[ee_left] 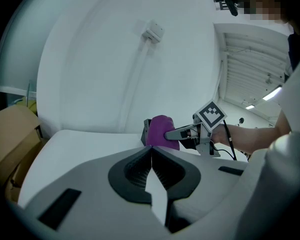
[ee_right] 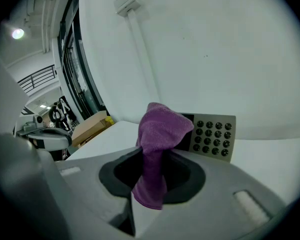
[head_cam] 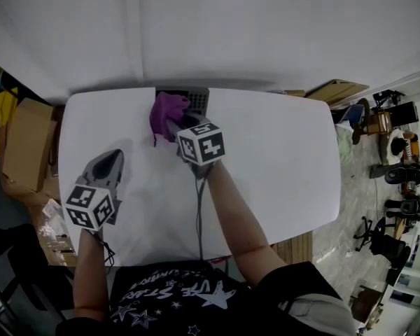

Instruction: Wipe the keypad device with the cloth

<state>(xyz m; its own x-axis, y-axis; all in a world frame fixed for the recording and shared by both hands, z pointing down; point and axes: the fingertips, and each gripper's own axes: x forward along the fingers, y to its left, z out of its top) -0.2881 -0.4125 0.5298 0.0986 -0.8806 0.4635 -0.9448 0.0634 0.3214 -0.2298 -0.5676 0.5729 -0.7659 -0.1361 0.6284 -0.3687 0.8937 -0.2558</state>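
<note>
Left gripper [head_cam: 114, 158] hovers lower left, jaws pressed together, empty; upper centre, purple cloth [head_cam: 166, 115] pinched in right gripper [head_cam: 187, 126], just beside keypad device [head_cam: 197, 98] at table's [head_cam: 280, 159] far edge; wiping looks about to begin, so next, press cloth onto keys.

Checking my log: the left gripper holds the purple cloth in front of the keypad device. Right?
No: the right gripper holds the purple cloth in front of the keypad device, as the right gripper view shows. The left gripper is shut, empty.
</note>
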